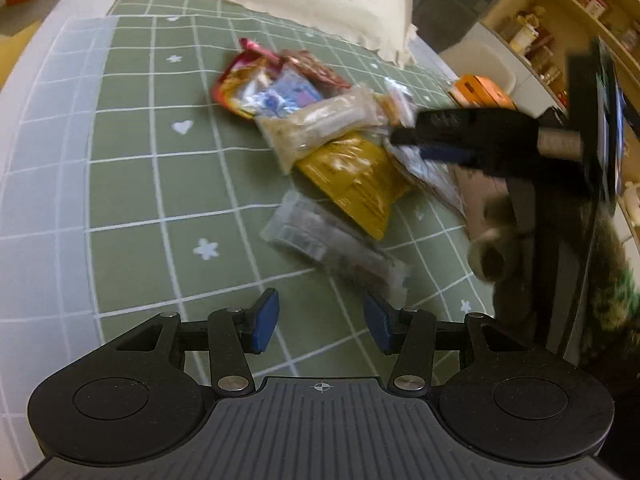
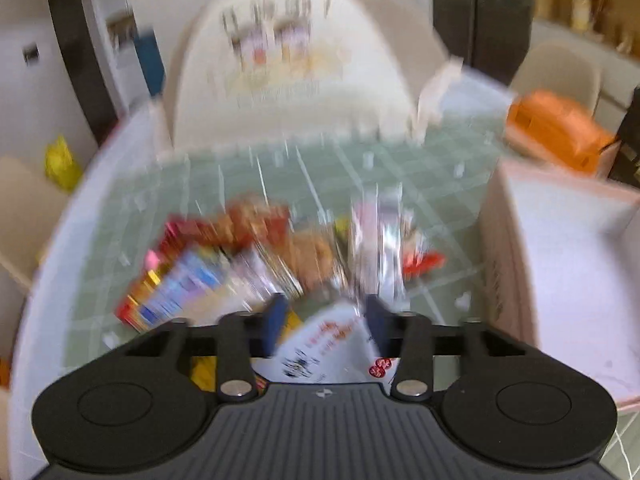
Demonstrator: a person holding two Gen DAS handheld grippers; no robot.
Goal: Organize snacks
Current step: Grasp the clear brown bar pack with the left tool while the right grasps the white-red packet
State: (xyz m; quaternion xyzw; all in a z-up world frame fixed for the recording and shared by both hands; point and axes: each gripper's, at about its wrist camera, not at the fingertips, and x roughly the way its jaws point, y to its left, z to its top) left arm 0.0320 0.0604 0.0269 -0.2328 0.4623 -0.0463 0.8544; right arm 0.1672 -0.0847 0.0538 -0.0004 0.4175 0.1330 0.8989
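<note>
A pile of snack packets lies on the green checked tablecloth (image 1: pixel 160 184): a red and gold packet (image 1: pixel 248 76), a clear packet of pale grains (image 1: pixel 320 124), a yellow packet (image 1: pixel 356 180) and a clear packet with dark contents (image 1: pixel 332 240). My left gripper (image 1: pixel 322 320) is open and empty, just short of the clear dark packet. My right gripper (image 2: pixel 326 320) hangs open over the pile, with a white printed packet (image 2: pixel 328 344) between its fingers; the view is blurred. The right gripper also shows in the left wrist view (image 1: pixel 404 136), above the pile.
A cream cushion (image 1: pixel 320 4) lies at the far edge of the table. A white open box (image 2: pixel 576 272) stands to the right of the pile, an orange box (image 2: pixel 560 128) behind it. Wooden shelves (image 1: pixel 560 20) stand at far right.
</note>
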